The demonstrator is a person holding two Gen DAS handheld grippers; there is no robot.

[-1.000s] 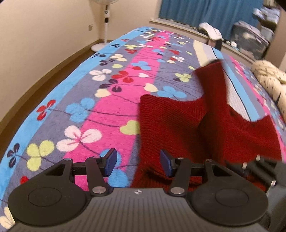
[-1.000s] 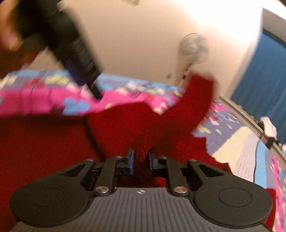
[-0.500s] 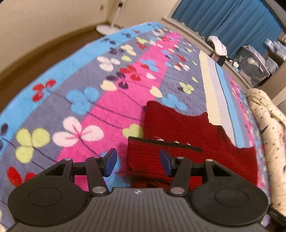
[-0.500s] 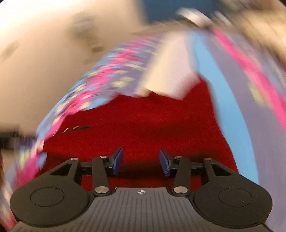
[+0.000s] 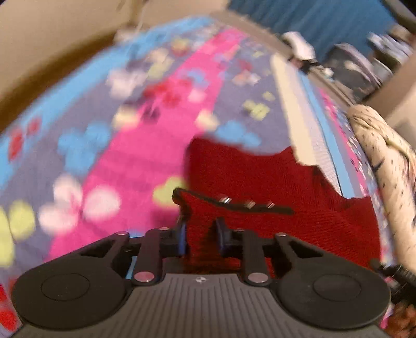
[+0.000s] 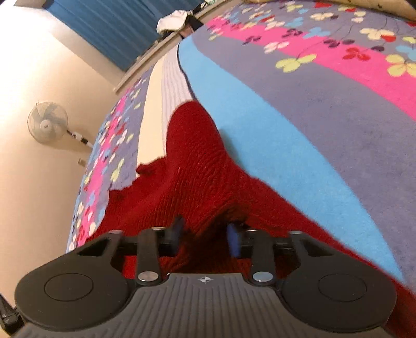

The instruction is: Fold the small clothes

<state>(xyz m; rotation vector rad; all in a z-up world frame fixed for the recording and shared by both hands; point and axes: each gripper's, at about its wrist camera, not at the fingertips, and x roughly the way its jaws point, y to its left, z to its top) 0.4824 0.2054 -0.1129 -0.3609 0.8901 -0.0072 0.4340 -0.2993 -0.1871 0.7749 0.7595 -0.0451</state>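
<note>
Lying on flowered bedspread, red knit garment spread toward 12 o'clock from both tongs. Left gripper jaws were closing, red knit edge between pads, dark-trimmed border at 12 o'clock. Right gripper jaws were closing around raised red fold; sleeve ran toward 11 o'clock.

Right gripper low over a red knitted top, jaws closing with a bump of the red knit between them. Top spread on a flowery blanket in blue, grey and pink. Far off, a white fan by the wall and blue curtains.
</note>
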